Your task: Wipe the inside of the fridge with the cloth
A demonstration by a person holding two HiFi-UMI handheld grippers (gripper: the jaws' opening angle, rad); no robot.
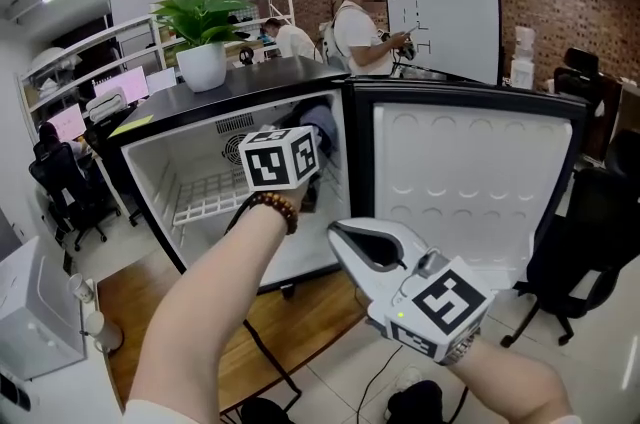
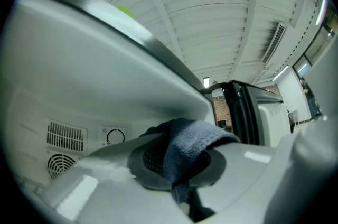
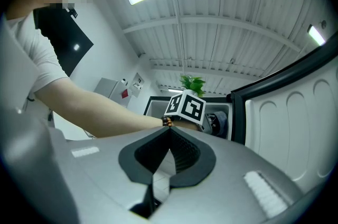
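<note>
**Left gripper** (image 2: 179,165): clenched on a blue-grey terry cloth (image 2: 193,138). The fabric bunches over the jaw tips at the lower centre of the left gripper view, with a tail hanging down between the jaws. Gripped this way, the cloth leads and the hard tips stay off the liner.

**Location of cloth:** inside the mini fridge (image 1: 230,95), in the upper part of the cavity. In the head view it shows just right of the marker cube, at frame centre, above the white wire shelf (image 1: 205,197). In the left gripper view the interior ceiling (image 2: 105,75) runs close overhead. The thermostat dial (image 2: 115,137) and vent grille (image 2: 66,136) sit on the rear wall at lower left. Whether the cloth is touching a surface cannot be confirmed.

**Right gripper** (image 3: 168,136): jaws pressed together on nothing, with only floor visible through the slit. In the head view it is held at lower centre, outside the cabinet and in front of the open door (image 1: 470,182). It appears parked there to leave the opening free for the working arm.

**Door:** swung fully right, liner facing the camera, giving clear access.

**Potted plant** (image 1: 200,37): stands on the fridge top at upper left, clear of the work.

**Assessment:** wiping of the upper interior appears to be in hand. The shelf, floor and door liner probably remain to be done.
</note>
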